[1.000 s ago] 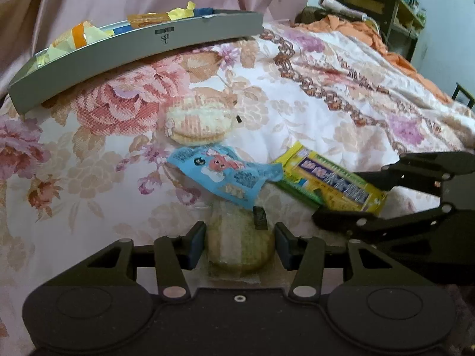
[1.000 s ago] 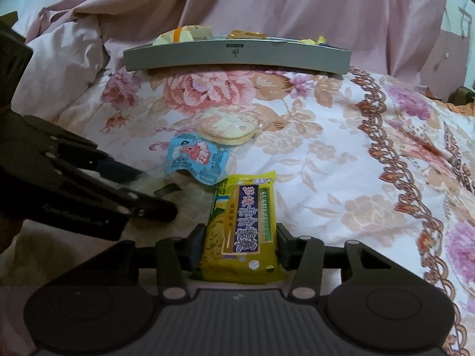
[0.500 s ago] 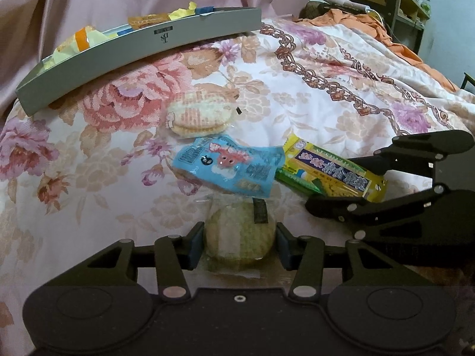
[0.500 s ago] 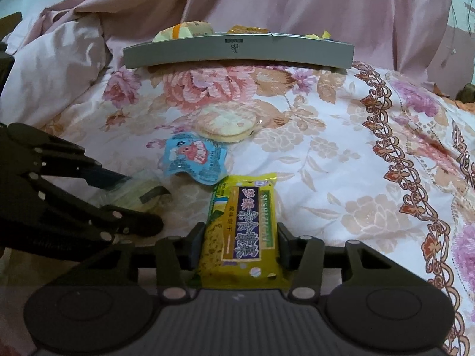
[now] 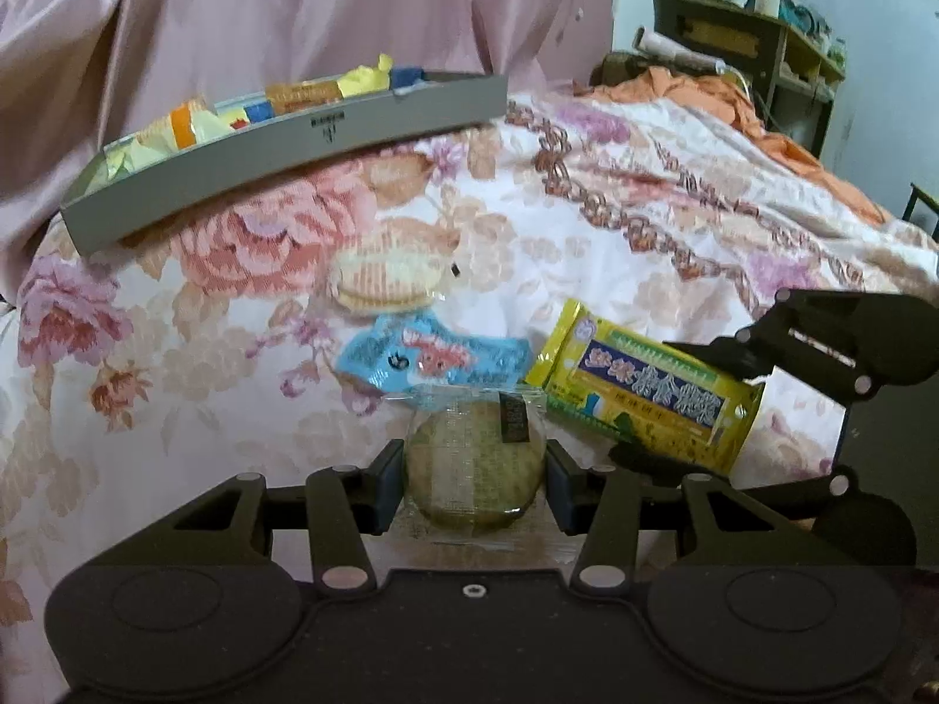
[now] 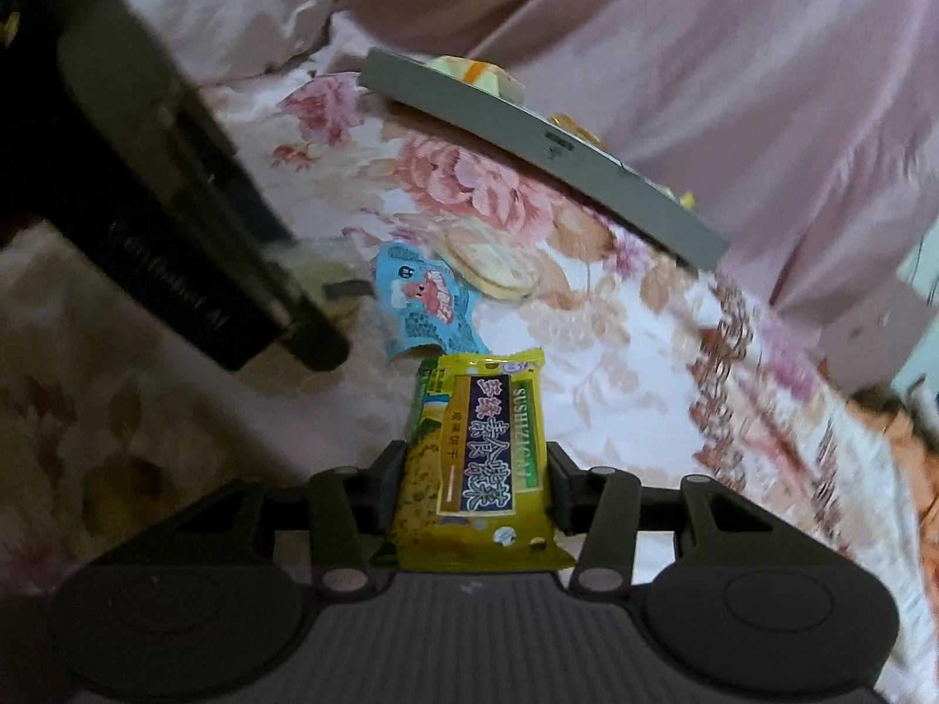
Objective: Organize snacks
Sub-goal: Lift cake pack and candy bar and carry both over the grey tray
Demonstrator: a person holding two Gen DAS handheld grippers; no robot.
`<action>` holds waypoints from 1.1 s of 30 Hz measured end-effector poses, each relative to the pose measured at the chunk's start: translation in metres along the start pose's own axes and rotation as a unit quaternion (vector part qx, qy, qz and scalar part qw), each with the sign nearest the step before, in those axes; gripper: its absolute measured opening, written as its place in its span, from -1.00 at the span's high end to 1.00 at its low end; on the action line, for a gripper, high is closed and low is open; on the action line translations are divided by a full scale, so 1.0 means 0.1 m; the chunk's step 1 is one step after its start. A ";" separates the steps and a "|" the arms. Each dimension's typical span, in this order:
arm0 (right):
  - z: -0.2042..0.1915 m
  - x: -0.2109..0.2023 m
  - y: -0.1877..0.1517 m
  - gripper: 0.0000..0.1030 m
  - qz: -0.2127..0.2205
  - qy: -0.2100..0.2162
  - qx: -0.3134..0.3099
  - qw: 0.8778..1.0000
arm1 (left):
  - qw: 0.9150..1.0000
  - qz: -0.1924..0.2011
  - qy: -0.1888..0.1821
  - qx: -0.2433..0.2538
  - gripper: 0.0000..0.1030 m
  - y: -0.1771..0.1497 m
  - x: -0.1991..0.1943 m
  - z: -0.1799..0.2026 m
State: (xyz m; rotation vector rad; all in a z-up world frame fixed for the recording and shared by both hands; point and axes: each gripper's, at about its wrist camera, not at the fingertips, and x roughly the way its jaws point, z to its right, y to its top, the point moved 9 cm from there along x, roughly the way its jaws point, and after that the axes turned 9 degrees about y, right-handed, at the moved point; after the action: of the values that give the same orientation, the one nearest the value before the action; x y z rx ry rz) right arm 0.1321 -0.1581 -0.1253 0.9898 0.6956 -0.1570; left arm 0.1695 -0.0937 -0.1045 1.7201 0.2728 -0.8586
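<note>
My left gripper (image 5: 475,466) is shut on a round greenish cake in clear wrap (image 5: 474,463), held just above the floral bedspread. My right gripper (image 6: 475,478) is shut on a yellow snack packet (image 6: 478,457), which also shows at the right of the left wrist view as the yellow packet (image 5: 645,396) with the right gripper (image 5: 698,405) behind it. On the bedspread lie a blue snack pouch (image 5: 434,355) and a pale wrapped round biscuit (image 5: 384,281). Further back sits a grey tray (image 5: 281,167) holding several snacks. The tray (image 6: 546,155) looks tilted in the rolled right wrist view.
Pink draped fabric (image 5: 293,12) rises behind the tray. Orange bedding (image 5: 704,94) and a dark wooden shelf (image 5: 751,47) stand at the far right. The left gripper's dark body (image 6: 176,205) fills the left of the right wrist view.
Both grippers have lifted their snacks off the bedspread. The right gripper has rolled, so its view is tilted, and the yellow packet has risen. The left gripper has drawn back a little.
</note>
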 end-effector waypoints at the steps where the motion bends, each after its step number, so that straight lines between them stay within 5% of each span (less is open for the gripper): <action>1: 0.01 0.00 0.01 -0.01 0.000 -0.002 0.001 1.000 | 1.000 0.005 0.001 -0.004 0.02 0.02 -0.01 -0.02; 24: 0.26 -0.14 0.18 -0.01 0.052 -0.082 -0.088 0.991 | 0.993 0.062 -0.001 -0.102 0.02 0.28 -0.11 -0.28; 33: 0.56 -0.14 0.55 -0.01 0.088 -0.095 -0.126 0.984 | 0.986 0.102 -0.012 -0.132 0.02 0.88 -0.13 -0.46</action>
State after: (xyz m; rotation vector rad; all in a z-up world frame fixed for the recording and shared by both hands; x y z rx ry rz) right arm 0.1709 -0.1751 -0.0576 0.7773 0.4378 -0.0072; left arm 0.2297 -0.0784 -0.0267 1.4618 0.1826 -0.6608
